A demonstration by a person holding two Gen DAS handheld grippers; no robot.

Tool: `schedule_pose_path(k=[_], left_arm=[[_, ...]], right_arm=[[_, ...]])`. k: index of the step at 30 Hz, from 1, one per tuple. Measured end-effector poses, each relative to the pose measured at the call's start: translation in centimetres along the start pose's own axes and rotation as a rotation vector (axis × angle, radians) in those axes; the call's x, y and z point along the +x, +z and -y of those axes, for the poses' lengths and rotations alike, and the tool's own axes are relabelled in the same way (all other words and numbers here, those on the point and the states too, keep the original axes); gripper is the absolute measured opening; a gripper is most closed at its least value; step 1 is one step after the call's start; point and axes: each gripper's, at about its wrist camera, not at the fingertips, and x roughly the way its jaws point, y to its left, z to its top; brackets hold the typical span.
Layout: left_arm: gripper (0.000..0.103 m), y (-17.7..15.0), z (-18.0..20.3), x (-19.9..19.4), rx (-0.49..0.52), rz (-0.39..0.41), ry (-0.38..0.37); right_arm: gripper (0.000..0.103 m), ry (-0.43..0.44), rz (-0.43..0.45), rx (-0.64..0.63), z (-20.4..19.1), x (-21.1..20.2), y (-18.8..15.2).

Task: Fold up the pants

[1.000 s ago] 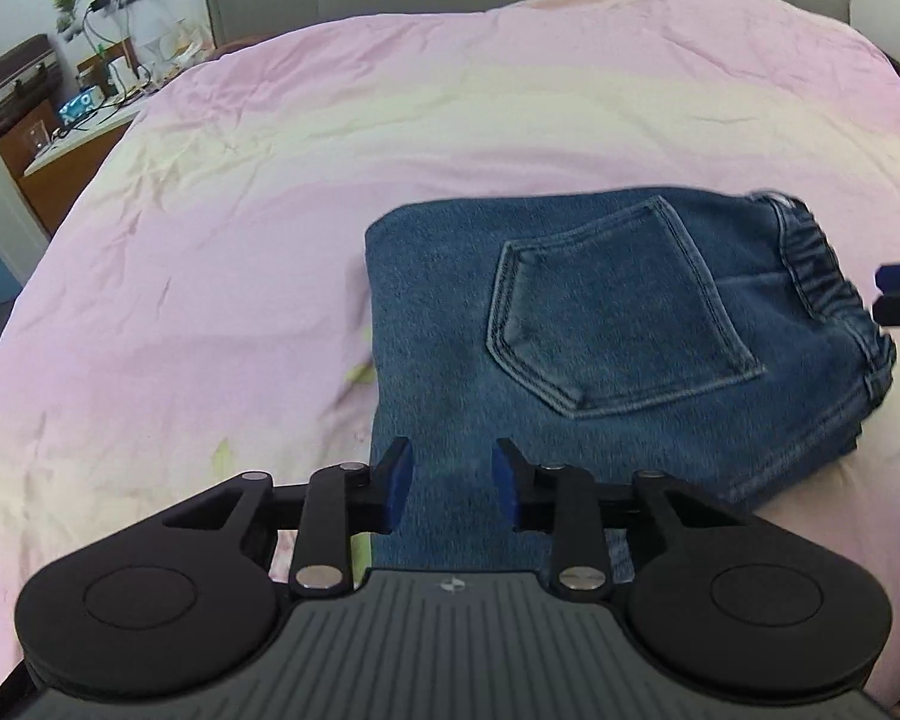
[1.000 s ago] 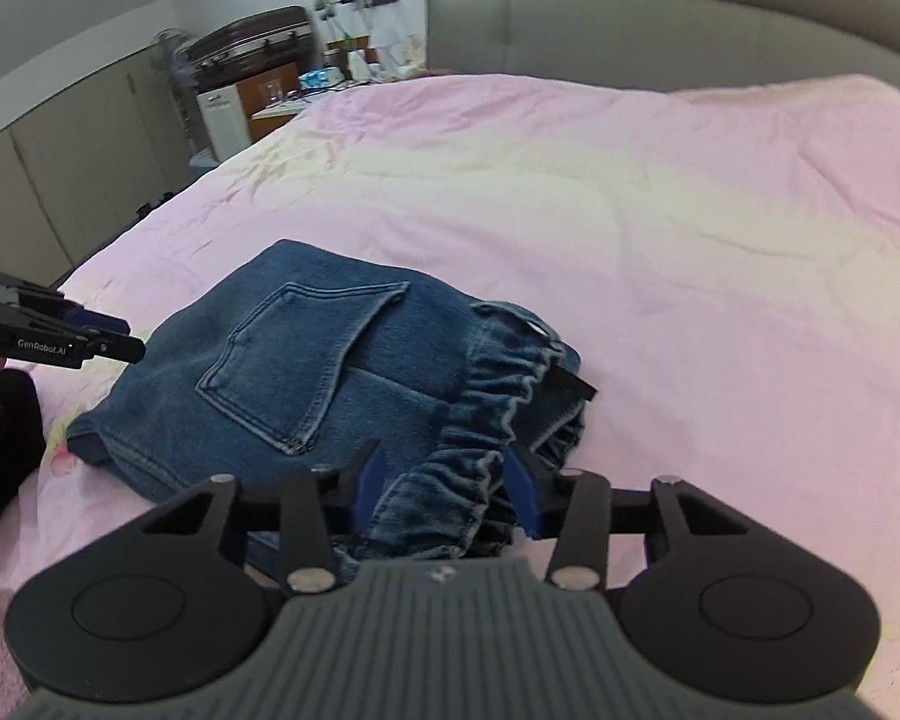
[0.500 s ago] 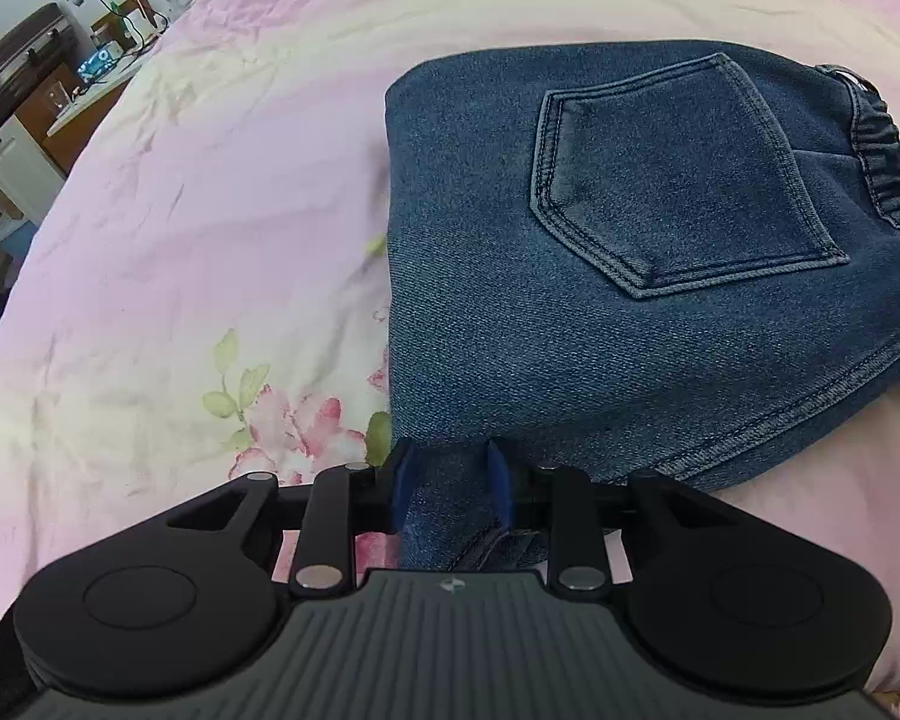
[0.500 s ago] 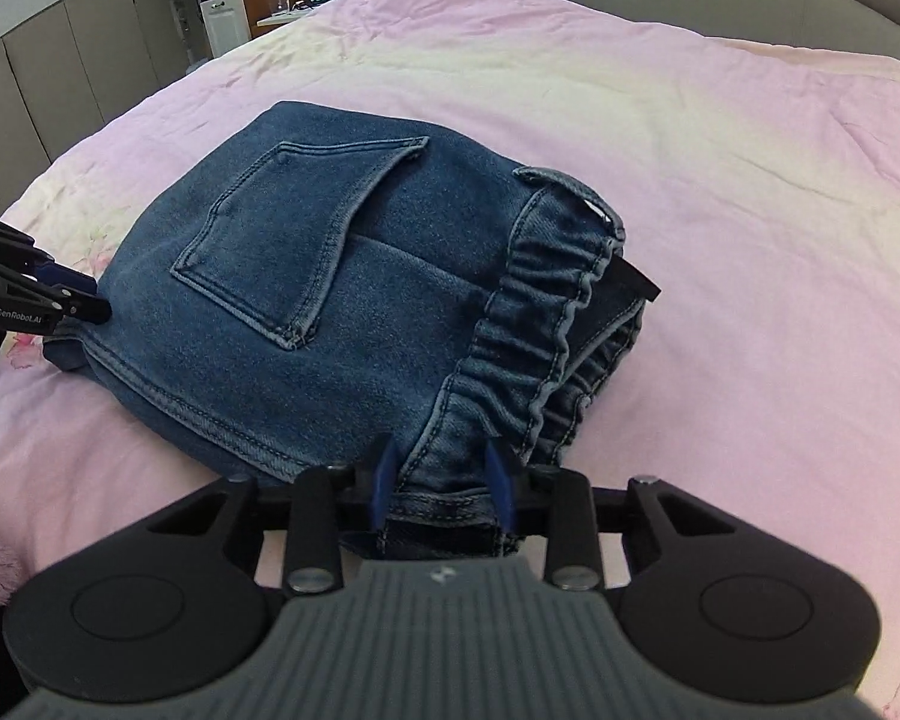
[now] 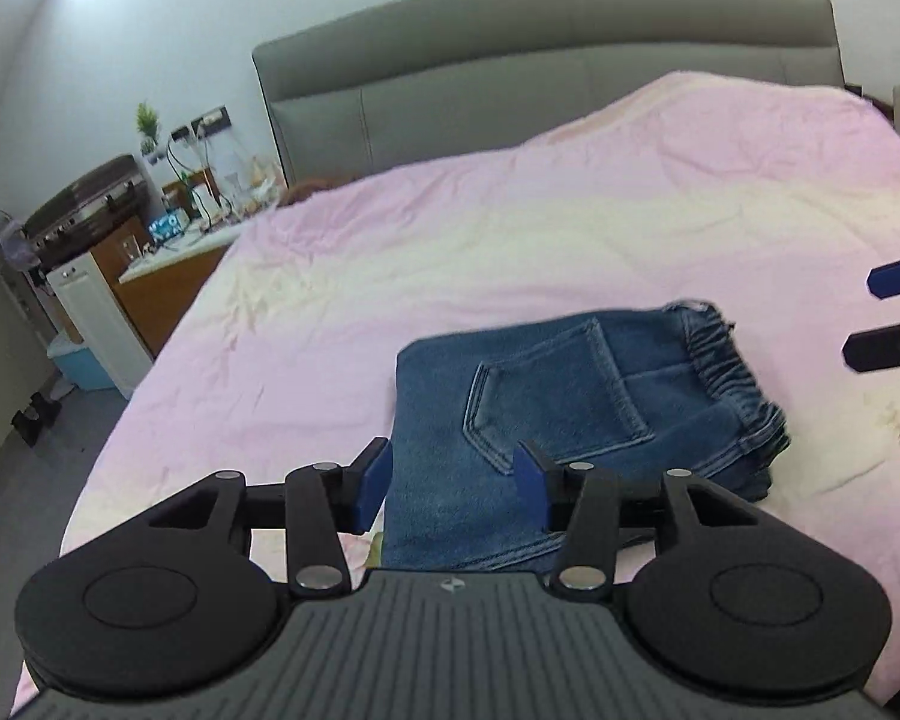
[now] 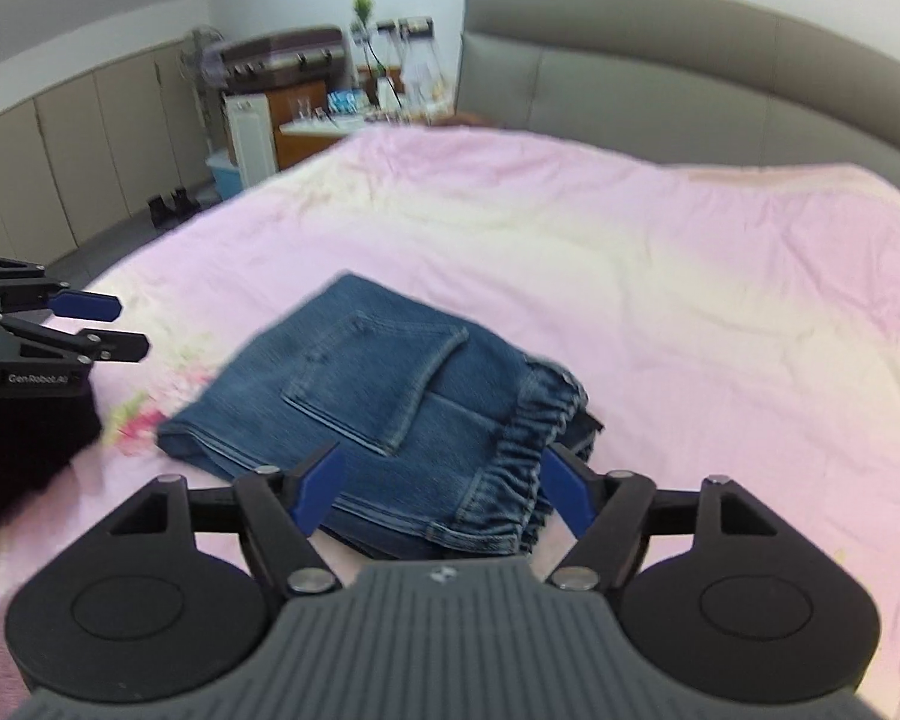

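The blue denim pants (image 5: 576, 414) lie folded into a compact rectangle on the pink bed sheet (image 5: 450, 252), back pocket up, elastic waistband at the right end. They also show in the right wrist view (image 6: 384, 408). My left gripper (image 5: 453, 489) is open and empty, raised above the pants' near left edge. My right gripper (image 6: 441, 495) is open and empty, raised above the waistband end. Each gripper shows at the edge of the other's view: the right one (image 5: 894, 318) and the left one (image 6: 99, 327), both apart from the pants.
A grey padded headboard (image 5: 540, 66) runs along the bed's far end. A bedside cabinet (image 5: 162, 282) with cables, a plant and clutter stands at the left, with a white unit (image 5: 96, 324) and a blue bin (image 5: 81, 360). Cupboards (image 6: 78, 156) line the left wall.
Both grippers were shut on the pants' near edge half a second ago. Now both have opened, let go and lifted back. The pants lie released on the bed.
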Motion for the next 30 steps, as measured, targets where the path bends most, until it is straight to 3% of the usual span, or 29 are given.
schedule_pose_path(k=[6, 12, 14, 21, 30], left_arm=[[0.075, 0.1, 2.5, -6.1, -0.048, 0.142, 0.043], [0.083, -2.0, 3.8, -8.7, -0.134, 0.199, 0.095], [0.089, -2.8, 4.4, -8.9, -0.137, 0.194, 0.127], [0.092, -5.5, 6.2, -8.3, -0.198, 0.157, 0.174], [0.093, -8.5, 8.1, -5.2, -0.242, 0.038, 0.107]], right_arm=[[0.082, -0.019, 0.127, -0.062, -3.8, -6.7, -1.2], [0.087, -0.058, 0.165, -0.035, -6.3, -10.2, -4.6], [0.090, -0.079, 0.178, -0.025, -7.0, -10.7, -5.8], [0.095, -0.094, 0.174, 0.017, -7.4, -9.8, -8.5], [0.098, -0.190, 0.154, 0.085, -6.2, -7.2, -11.5]])
